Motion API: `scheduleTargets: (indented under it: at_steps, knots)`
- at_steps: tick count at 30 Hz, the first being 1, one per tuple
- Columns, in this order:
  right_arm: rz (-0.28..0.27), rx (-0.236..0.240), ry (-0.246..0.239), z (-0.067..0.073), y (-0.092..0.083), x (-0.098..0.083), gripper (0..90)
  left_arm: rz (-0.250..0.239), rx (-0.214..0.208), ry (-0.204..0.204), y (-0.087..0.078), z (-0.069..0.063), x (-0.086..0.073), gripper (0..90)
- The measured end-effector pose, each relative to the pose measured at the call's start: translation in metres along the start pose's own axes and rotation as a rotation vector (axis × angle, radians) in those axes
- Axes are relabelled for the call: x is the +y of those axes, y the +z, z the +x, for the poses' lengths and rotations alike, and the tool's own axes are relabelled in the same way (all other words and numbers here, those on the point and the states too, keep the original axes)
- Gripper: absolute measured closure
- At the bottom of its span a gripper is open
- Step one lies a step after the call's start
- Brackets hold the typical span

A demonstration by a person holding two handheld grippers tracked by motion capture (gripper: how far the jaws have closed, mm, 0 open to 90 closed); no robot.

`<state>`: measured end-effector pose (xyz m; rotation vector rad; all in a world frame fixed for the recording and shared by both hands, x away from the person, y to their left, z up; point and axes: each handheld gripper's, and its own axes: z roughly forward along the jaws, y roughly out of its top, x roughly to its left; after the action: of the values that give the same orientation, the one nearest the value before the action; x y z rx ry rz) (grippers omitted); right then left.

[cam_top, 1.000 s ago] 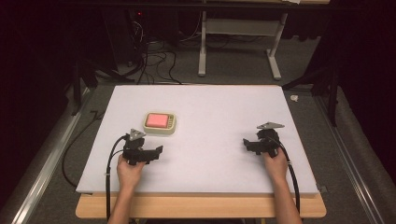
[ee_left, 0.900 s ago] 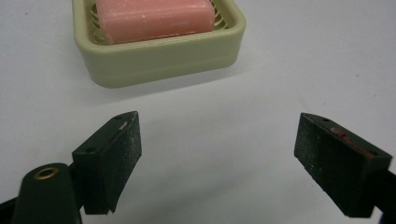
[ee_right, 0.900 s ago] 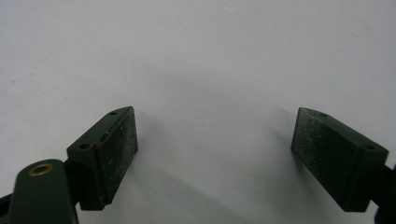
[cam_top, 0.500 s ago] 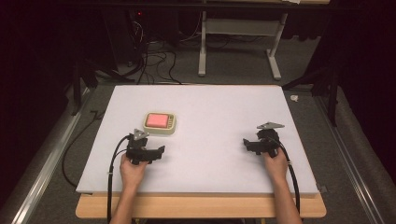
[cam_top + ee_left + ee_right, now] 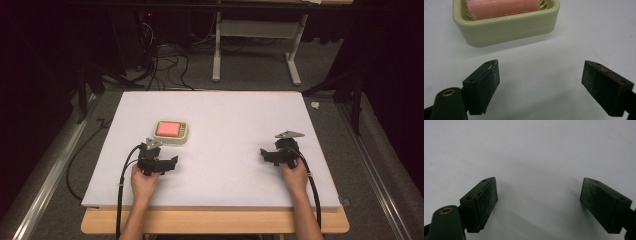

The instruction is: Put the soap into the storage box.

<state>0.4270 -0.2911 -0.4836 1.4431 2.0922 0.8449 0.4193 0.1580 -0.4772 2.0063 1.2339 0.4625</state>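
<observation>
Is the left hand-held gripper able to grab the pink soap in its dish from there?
Probably yes. The left hand-held gripper is open, and the pink soap lies uncovered in its green dish just ahead, with bare table between them.

No legible text, label, brand, number or sign found. Checked: pale green soap dish [image 5: 506, 32] and pink soap bar [image 5: 501, 7] within it, both plain, with no embossing or print readable. White table top [image 5: 225, 125] unmarked. Black pads [image 5: 484, 85] of the left gripper [image 5: 540, 85] and of the right gripper [image 5: 539, 203] blank apart from screw holes. Equipment in the dark background of the high view too dim and small to read.
</observation>
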Motion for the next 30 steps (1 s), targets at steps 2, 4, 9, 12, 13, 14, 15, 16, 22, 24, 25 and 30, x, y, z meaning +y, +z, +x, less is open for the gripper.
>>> scheduleTargets:
  at_steps: [2,4,9,12,13,14,15,16,22,24,25,30]
  knots:
    - [0.000,0.000,0.001,0.000,0.000,0.000,15.2,0.005,0.001,0.003,0.001,0.000,0.000,15.6]
    - [0.002,0.000,0.001,0.000,0.000,0.000,15.2,0.013,0.002,0.007,0.003,-0.002,-0.001,15.6]
    - [0.002,0.000,-0.001,0.000,0.000,0.000,15.2,0.024,0.001,0.009,0.007,-0.004,-0.002,15.5]
    - [0.002,0.000,0.001,0.000,0.000,0.000,15.2,0.029,0.013,0.020,0.009,-0.005,-0.003,15.2]
    - [0.001,-0.001,0.000,0.000,0.000,0.000,15.3,0.028,0.016,0.023,0.010,-0.006,-0.003,15.2]
    - [0.001,-0.001,-0.002,0.000,0.000,0.000,15.2,0.028,0.018,0.024,0.010,-0.006,-0.003,15.2]
    - [0.001,0.000,-0.001,0.000,0.000,0.000,15.2,0.030,0.019,0.028,0.010,-0.006,-0.003,15.1]
    - [0.001,0.000,-0.002,0.000,0.000,0.000,15.2,0.028,0.025,0.033,0.011,-0.007,-0.003,15.1]
    - [0.002,-0.001,0.002,0.000,0.000,0.000,15.2,0.025,0.028,0.039,0.012,-0.008,-0.004,14.0]
    - [0.001,-0.001,0.001,0.000,0.000,0.000,15.2,0.020,0.029,0.040,0.012,-0.008,-0.005,14.0]
    - [0.001,-0.001,0.001,0.000,0.000,0.000,15.2,0.019,0.029,0.039,0.012,-0.008,-0.005,14.0]
    - [0.002,-0.001,0.001,0.000,0.000,0.000,15.2,0.016,0.031,0.041,0.012,-0.008,-0.005,14.1]
